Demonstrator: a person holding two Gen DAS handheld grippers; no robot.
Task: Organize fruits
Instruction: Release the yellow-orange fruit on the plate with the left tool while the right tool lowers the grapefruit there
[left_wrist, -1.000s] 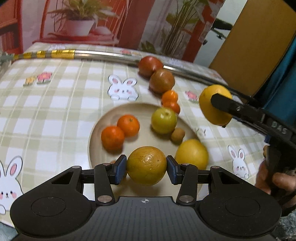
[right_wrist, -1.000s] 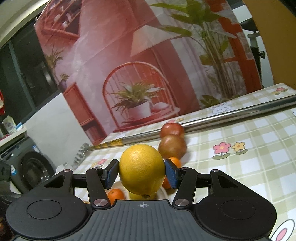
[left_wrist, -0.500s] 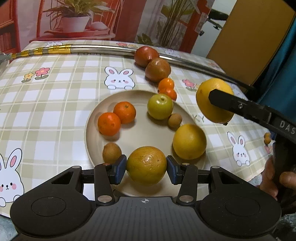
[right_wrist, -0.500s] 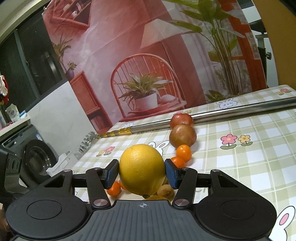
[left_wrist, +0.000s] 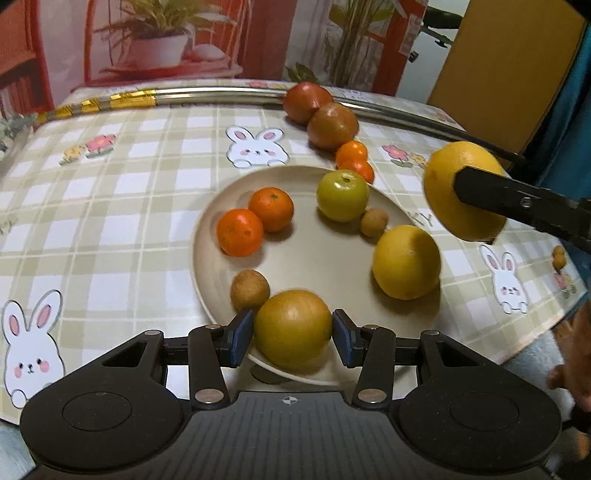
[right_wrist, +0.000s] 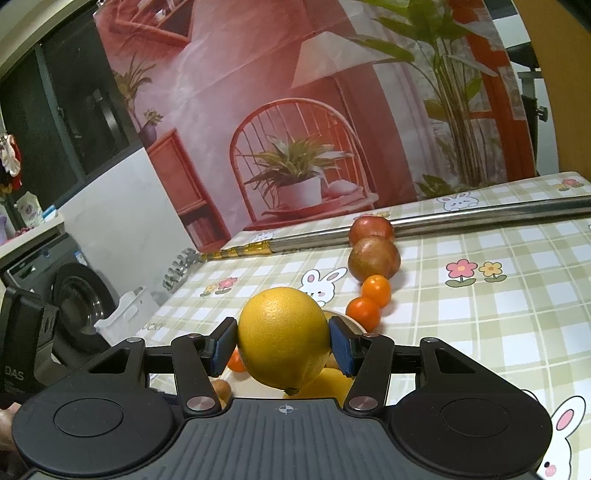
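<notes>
My left gripper (left_wrist: 292, 334) is shut on a brownish-yellow orange (left_wrist: 291, 334) at the near rim of the beige plate (left_wrist: 314, 258). The plate holds two tangerines (left_wrist: 240, 232), a green apple (left_wrist: 342, 195), a yellow lemon (left_wrist: 406, 262) and two small brown fruits (left_wrist: 250, 290). My right gripper (right_wrist: 282, 347) is shut on a large yellow lemon (right_wrist: 282, 336), held in the air above the plate's right side; it also shows in the left wrist view (left_wrist: 443, 192).
Two reddish-brown fruits (left_wrist: 332, 125) and two small oranges (left_wrist: 352, 158) lie in a line on the checked tablecloth behind the plate. A metal rod (left_wrist: 221, 98) runs along the table's far edge. The table's right edge is close to the plate.
The left gripper pulled back and up with its orange, so the whole plate now shows. The right gripper with the lemon lowered slightly toward the plate's right side.
</notes>
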